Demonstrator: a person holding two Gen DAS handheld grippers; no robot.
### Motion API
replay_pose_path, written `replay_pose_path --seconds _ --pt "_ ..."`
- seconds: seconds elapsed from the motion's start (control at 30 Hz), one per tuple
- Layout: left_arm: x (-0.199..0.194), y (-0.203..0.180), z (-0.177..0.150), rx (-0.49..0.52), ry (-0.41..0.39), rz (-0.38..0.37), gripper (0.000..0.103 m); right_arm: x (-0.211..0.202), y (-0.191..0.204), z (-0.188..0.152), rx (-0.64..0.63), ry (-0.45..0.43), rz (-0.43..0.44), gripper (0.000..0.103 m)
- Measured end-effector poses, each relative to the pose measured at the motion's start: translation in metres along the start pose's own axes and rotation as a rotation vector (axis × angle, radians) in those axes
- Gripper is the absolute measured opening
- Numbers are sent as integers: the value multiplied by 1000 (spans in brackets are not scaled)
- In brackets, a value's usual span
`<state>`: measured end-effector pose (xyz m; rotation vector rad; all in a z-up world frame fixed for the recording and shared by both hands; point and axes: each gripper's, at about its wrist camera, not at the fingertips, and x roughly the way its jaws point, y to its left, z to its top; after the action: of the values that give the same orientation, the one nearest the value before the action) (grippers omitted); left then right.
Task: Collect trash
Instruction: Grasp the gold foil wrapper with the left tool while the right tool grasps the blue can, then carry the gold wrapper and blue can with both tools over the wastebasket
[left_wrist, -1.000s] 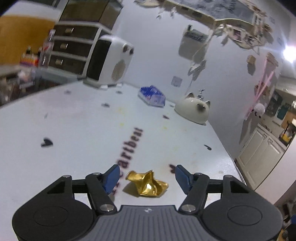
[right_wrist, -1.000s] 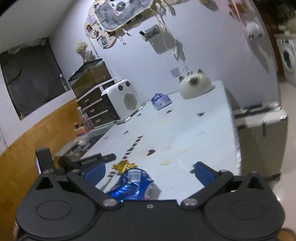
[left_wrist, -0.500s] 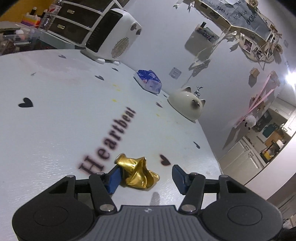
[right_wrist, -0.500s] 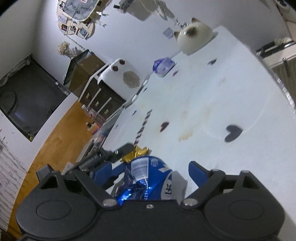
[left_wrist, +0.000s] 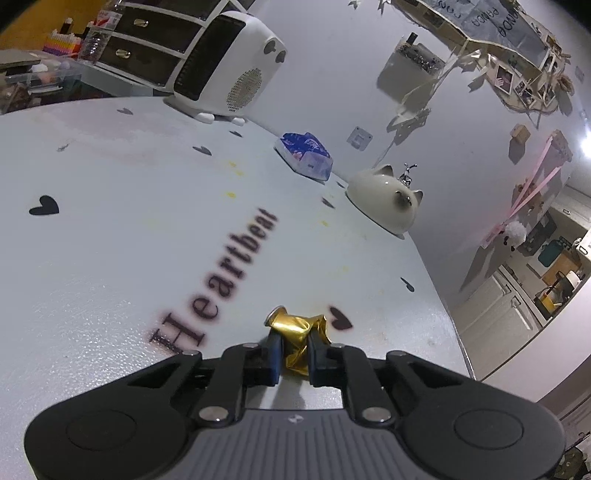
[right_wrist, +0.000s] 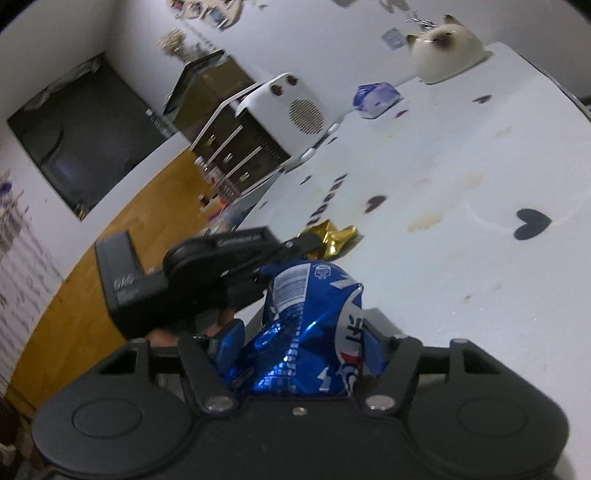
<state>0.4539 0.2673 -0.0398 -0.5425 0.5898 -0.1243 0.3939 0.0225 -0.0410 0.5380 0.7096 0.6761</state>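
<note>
Our left gripper (left_wrist: 295, 354) shows along the bottom of its frame as a matte black body with two round, disc-shaped housings at lower left and lower right. Between them sits a grey ribbed plate with a small pale mark at its centre. Angled black link arms run forward from silver screws to blue finger pads (left_wrist: 275, 350).

Our right gripper (right_wrist: 295, 354) has the same black body, round housings, silver screws and blue pads (right_wrist: 227, 345). At middle left of that frame, the left gripper (right_wrist: 306, 242) appears from the side as a boxy black block with faint pale lettering, and a little skin shows beneath it.
</note>
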Motion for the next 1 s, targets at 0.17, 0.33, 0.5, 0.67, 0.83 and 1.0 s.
replay_pose_path --seconds 0.17,0.33,0.5,0.67,0.83,1.0 --pt "-9 -3 -1 14 -11 -9 14 -14 12 -9 -65 -11 -23 57" --pt "-23 -6 -7 24 -10 0 14 -34 15 -14 -91 -32 -74 51" --pt "-44 -12 -21 36 -10 28 14 -58 19 -18 -116 -57 -129 45" --pt "-71 -22 -38 54 -16 25 14 -81 26 -23 -141 -73 -167 44" --pt "-109 -32 -62 77 -5 21 14 -106 33 -33 -174 -85 -212 44" --pt "-154 -49 -96 106 -17 -42 14 -125 30 -43 -144 -92 -255 45"
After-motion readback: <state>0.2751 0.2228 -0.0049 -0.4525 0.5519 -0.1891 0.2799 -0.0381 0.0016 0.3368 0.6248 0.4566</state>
